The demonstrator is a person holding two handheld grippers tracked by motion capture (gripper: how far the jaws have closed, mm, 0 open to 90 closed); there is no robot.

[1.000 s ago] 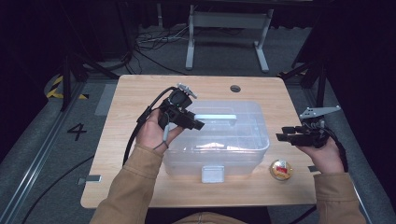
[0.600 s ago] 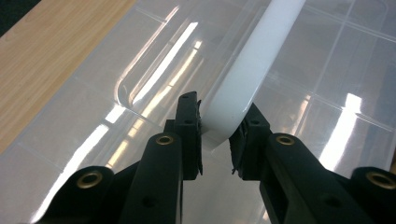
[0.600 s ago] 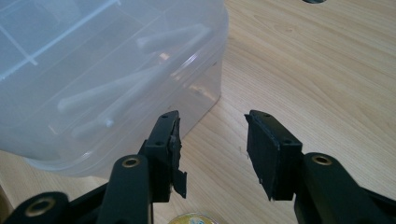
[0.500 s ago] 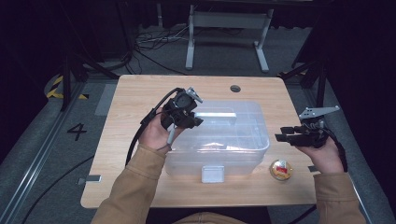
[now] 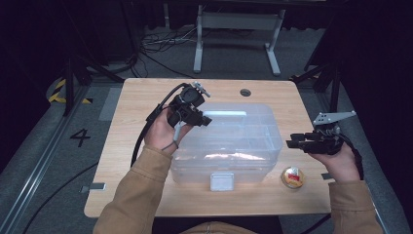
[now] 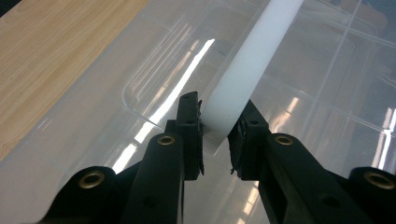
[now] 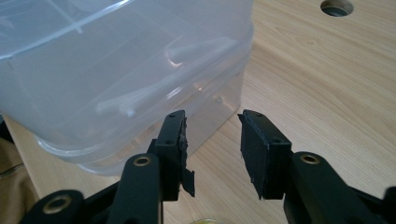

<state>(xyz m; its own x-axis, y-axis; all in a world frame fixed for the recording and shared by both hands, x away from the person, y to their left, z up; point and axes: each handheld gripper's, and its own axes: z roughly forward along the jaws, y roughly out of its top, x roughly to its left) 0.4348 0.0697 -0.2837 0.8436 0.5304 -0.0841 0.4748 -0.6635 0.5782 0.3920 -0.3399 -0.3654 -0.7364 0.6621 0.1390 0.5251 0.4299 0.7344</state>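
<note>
The clear plastic storage box (image 5: 229, 144) sits mid-tabletop (image 5: 122, 126). On its lid, the left gripper (image 5: 197, 118) pinches the white handle (image 6: 247, 70); just beside the box's right end, the right gripper (image 5: 295, 144) has just been closing, fingers spread, empty.

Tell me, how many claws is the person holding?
2. The left claw sits over the clear box, closed on its white handle; the right claw waits beside the box, open.
</note>
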